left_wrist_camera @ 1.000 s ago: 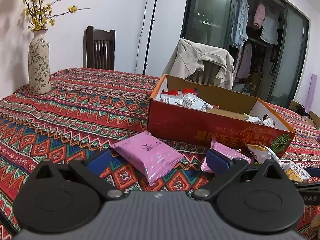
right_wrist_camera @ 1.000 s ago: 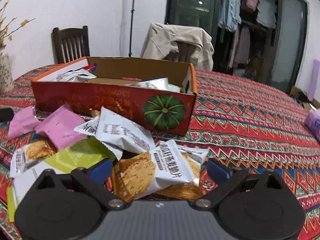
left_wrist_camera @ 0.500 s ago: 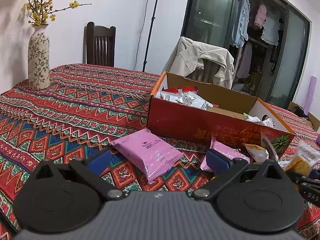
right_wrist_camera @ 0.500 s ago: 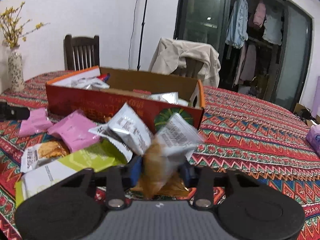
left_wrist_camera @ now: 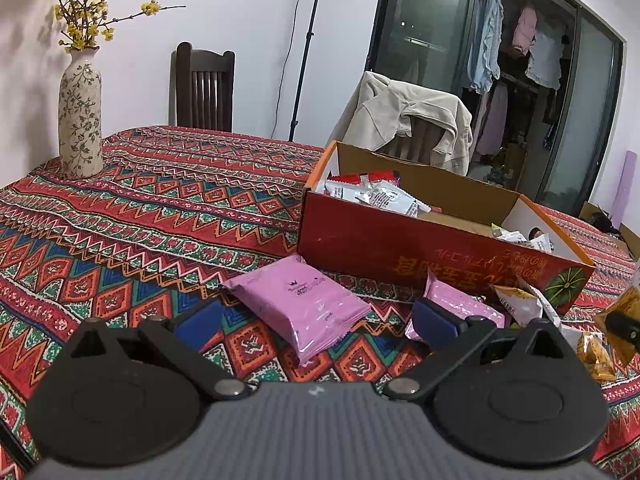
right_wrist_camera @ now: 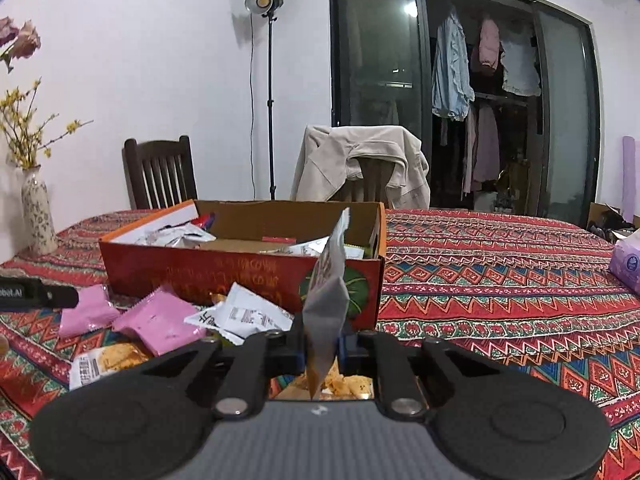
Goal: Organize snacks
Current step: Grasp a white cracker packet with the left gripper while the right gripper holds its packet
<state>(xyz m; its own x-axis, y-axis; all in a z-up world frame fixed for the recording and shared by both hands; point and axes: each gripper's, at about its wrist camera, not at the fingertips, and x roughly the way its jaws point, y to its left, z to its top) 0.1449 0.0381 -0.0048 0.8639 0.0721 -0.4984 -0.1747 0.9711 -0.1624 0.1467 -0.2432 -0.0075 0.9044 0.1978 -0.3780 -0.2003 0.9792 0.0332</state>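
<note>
Jaws of right gripper (right_wrist_camera: 322, 346) tight around upright snack packet (right_wrist_camera: 326, 304).

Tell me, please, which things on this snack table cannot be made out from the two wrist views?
- Box floor: both views, hidden by its red front wall and the packets inside.
- Print on the held packet: right wrist view, seen edge-on in the right gripper.
- Same packet: left wrist view, cut off by the frame's right edge.
- Purple pack: right wrist view, cut by the edge.
</note>
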